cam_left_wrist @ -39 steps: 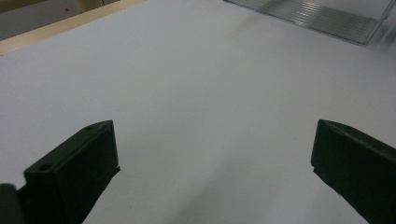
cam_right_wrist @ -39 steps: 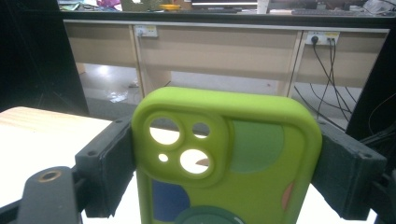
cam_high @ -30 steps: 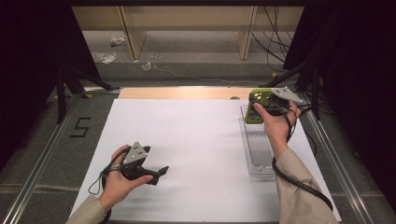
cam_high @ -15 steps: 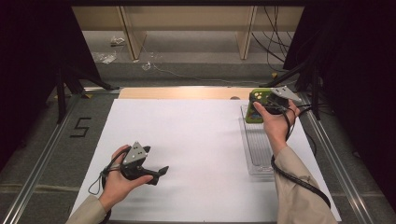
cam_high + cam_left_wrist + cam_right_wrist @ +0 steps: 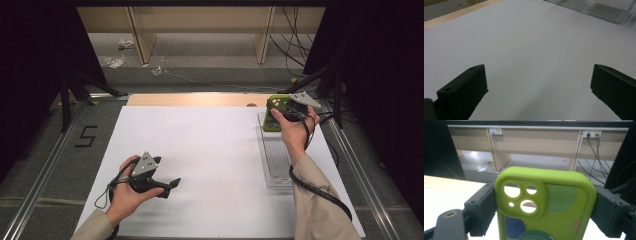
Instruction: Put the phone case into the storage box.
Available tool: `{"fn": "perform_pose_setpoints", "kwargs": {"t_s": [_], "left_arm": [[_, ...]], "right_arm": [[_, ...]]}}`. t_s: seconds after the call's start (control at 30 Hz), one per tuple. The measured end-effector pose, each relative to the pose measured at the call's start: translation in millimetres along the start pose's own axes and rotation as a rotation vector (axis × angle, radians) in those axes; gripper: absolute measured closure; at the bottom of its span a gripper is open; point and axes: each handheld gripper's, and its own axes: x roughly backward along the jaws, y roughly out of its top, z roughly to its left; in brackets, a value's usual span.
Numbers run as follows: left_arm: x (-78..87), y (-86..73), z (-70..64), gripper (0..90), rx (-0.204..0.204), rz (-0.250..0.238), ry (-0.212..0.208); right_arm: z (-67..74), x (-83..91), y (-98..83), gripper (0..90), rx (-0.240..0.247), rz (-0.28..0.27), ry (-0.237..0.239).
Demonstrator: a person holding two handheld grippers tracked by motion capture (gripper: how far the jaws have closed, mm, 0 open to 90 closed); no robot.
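A lime-green phone case (image 5: pixel 549 207) with camera cut-outs and coloured patches stands between the two black jaws of my right gripper (image 5: pixel 544 205), which press on its sides. In the high view that case (image 5: pixel 276 111) is held up at the far right of the table, over the far end of a clear plastic tray (image 5: pixel 276 160), with the right gripper (image 5: pixel 285 110) around it. My left gripper (image 5: pixel 172 184) rests low over the white mat near the front left, pointing right. Its jaws (image 5: pixel 539 85) stand wide apart with nothing between them.
A white mat (image 5: pixel 210 150) covers the table, with a wooden strip (image 5: pixel 190 100) along its far edge. The clear ribbed tray (image 5: pixel 594 8) lies lengthwise on the right side. Metal rails run along both table sides. Desks and cables stand beyond the table.
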Motion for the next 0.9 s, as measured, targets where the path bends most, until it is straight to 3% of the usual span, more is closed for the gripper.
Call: {"fn": "perform_pose_setpoints", "kwargs": {"t_s": [0.9], "left_arm": [[-0.2, -0.1, -0.3, 0.2, 0.000, 0.001, -0.004]], "right_arm": [[-2.2, -12.4, -1.8, 17.2, -0.007, 0.015, -0.015]]}}
